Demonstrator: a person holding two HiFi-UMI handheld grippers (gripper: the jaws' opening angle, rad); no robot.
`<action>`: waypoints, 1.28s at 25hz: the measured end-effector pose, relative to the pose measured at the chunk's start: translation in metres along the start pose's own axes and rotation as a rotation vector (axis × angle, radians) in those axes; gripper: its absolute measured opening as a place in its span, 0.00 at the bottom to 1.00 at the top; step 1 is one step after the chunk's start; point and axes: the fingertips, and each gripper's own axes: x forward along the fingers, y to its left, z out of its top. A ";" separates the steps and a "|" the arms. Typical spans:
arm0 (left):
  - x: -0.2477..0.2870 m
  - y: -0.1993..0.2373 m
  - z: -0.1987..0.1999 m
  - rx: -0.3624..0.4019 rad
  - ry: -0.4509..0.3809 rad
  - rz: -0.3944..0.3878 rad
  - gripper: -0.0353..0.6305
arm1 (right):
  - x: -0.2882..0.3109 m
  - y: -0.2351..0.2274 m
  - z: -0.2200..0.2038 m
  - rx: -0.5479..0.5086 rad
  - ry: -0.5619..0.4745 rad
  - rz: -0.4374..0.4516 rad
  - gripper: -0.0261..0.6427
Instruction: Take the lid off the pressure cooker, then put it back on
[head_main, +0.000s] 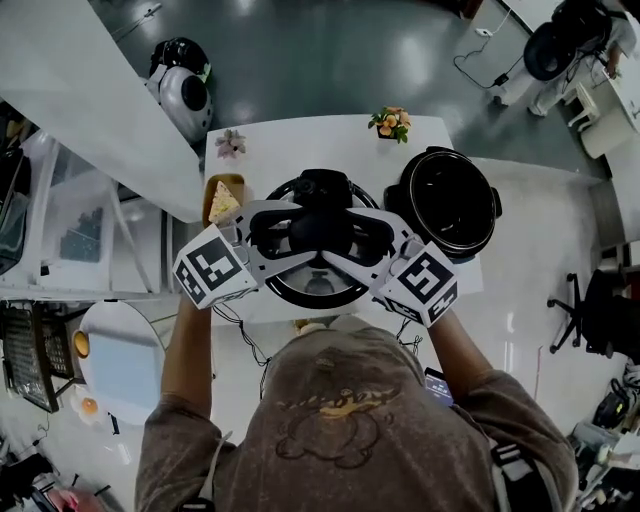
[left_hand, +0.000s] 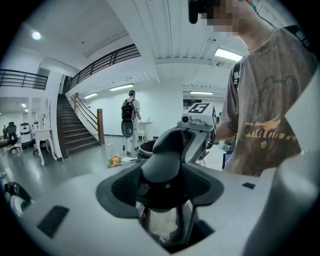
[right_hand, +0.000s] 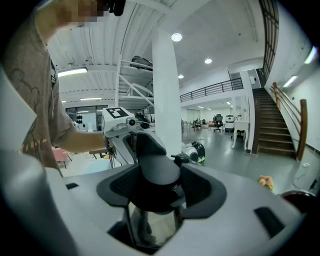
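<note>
Centrally, the head view shows the lid (head_main: 318, 288) of the pressure cooker off its pot (head_main: 487, 210) and gripped from two sides. The left hand-held gripper (head_main: 283, 232) reaches in from the left and the right hand-held gripper (head_main: 362, 238) from the right. Each is closed on the lid's black handle (head_main: 320, 212), with the jaws standing wide around it. In the left gripper view, the handle (left_hand: 162, 167) fills the gap between the dark pads of the left hand-held gripper (left_hand: 165, 197), with the lid's glass below it; the opposing gripper faces it across the handle. The right gripper view shows the same hold, the handle (right_hand: 152, 167) lying between the jaws of the right hand-held gripper (right_hand: 152, 195).

The lid lies over the near half of the white counter (head_main: 300, 150), just left of the open, dark pot. Whether it rests on the counter or hangs above it cannot be told. Two small flower arrangements (head_main: 390, 122) (head_main: 230, 143) stand at the counter's far edge. A board carrying a wedge of food (head_main: 223, 200) lies left of the lid.
</note>
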 end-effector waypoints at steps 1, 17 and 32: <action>0.002 0.001 -0.005 0.001 0.003 0.002 0.44 | 0.003 -0.001 -0.005 -0.004 -0.006 0.003 0.43; 0.042 0.015 -0.108 -0.105 0.068 0.042 0.44 | 0.052 -0.020 -0.104 0.040 0.018 0.097 0.43; 0.060 0.017 -0.179 -0.154 0.163 0.064 0.44 | 0.086 -0.021 -0.167 0.012 0.109 0.130 0.43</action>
